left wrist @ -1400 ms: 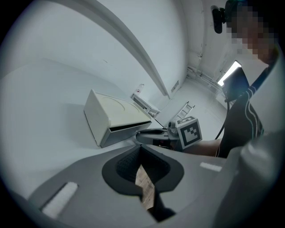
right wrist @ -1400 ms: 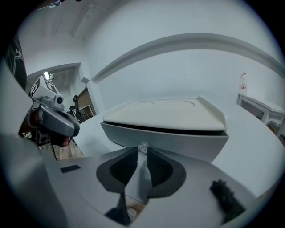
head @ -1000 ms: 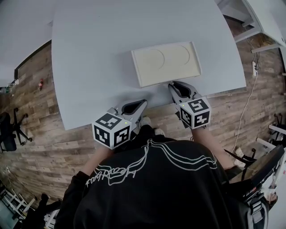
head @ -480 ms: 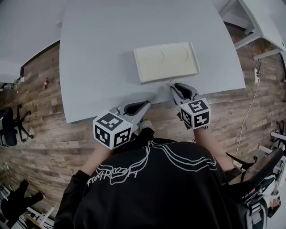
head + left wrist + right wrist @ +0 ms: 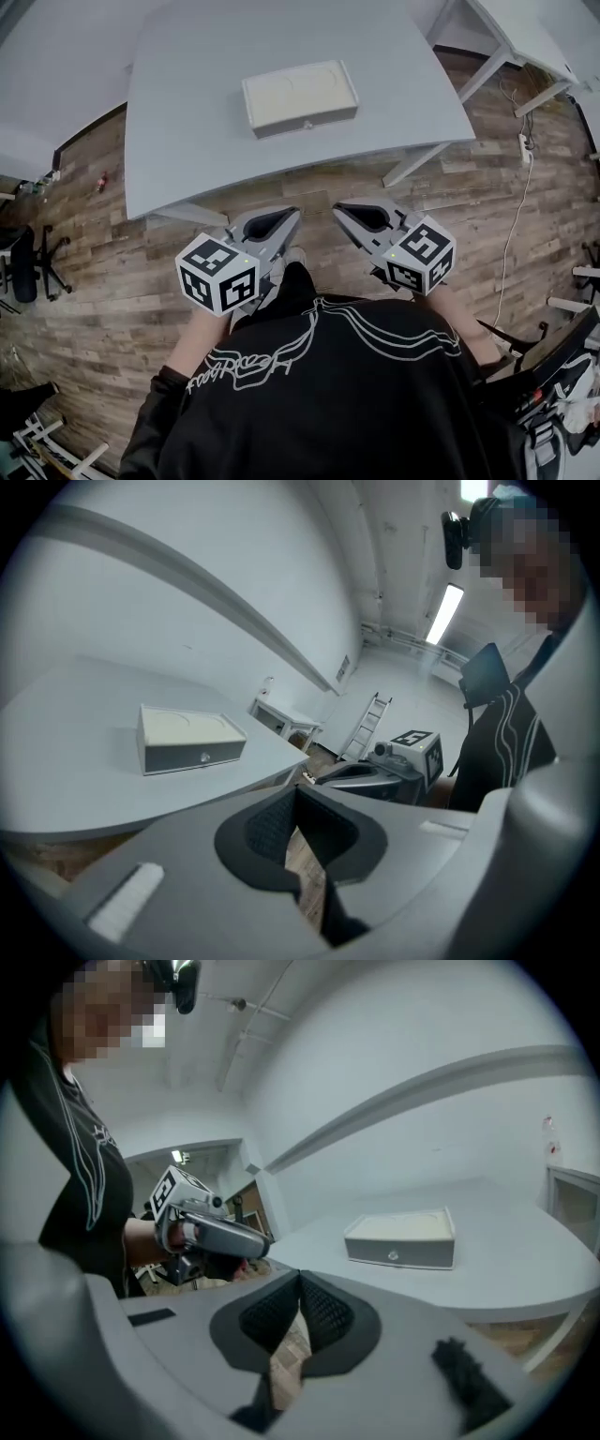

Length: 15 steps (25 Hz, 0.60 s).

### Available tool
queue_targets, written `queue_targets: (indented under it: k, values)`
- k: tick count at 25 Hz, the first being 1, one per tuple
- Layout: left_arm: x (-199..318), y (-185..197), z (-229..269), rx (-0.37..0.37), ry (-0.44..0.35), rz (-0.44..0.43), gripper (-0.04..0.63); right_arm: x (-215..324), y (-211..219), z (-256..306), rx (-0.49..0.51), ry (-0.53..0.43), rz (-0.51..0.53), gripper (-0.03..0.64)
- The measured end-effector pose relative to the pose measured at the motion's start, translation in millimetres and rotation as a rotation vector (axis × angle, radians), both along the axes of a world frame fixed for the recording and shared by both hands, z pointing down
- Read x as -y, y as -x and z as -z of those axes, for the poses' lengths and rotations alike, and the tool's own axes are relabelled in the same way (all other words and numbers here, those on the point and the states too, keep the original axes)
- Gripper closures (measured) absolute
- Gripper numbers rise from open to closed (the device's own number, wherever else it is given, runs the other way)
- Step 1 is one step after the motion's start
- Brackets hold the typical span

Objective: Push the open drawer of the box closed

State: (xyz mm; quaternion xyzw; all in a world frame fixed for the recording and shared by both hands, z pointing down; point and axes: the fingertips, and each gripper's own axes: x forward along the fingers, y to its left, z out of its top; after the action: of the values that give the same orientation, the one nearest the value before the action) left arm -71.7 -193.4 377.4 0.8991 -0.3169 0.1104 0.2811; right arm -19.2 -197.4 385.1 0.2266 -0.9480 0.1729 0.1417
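Note:
The cream-topped box (image 5: pixel 300 96) sits on the grey table (image 5: pixel 187 112), its grey drawer front flush with the body and a small knob (image 5: pixel 307 125) at its middle. The left gripper view shows the box (image 5: pixel 187 738) far off to the left, and the right gripper view shows the box (image 5: pixel 401 1238) well ahead. My left gripper (image 5: pixel 284 217) and right gripper (image 5: pixel 343 208) hang over the wooden floor, short of the table's near edge, both shut on nothing. Neither one touches the box.
White table legs (image 5: pixel 422 159) slant down under the near edge. Another white table (image 5: pixel 525 47) stands at the right, a black chair (image 5: pixel 23 262) at the left. A ladder (image 5: pixel 367 726) leans in the background. Wood floor lies below both grippers.
Both grippers have drawn back from the table to over the floor. The right gripper has left the box's front, and the box now lies farther away with its drawer flush.

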Motion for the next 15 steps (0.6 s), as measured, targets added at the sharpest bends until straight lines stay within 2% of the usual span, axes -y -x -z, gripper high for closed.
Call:
queue_targets:
  k: [6,10,15]
  values:
    - [-78.3,-49.8,42.9,-0.028,-0.095,-0.017,0.589,-83.9,-36.9,48.3,0.124,0.009,0.075,0.607]
    - [-108.5,-67.4,56.0,-0.012,-0.143,-0.036,0.589,-111.8,-48.2,61.8,0.123,-0.046,0.107,0.607]
    - [-132.7,-79.1,66.4,-0.004,-0.167,-0.029,0.589,-134.6,-58.2,65.7,0.114,-0.057,0.096,0.607]
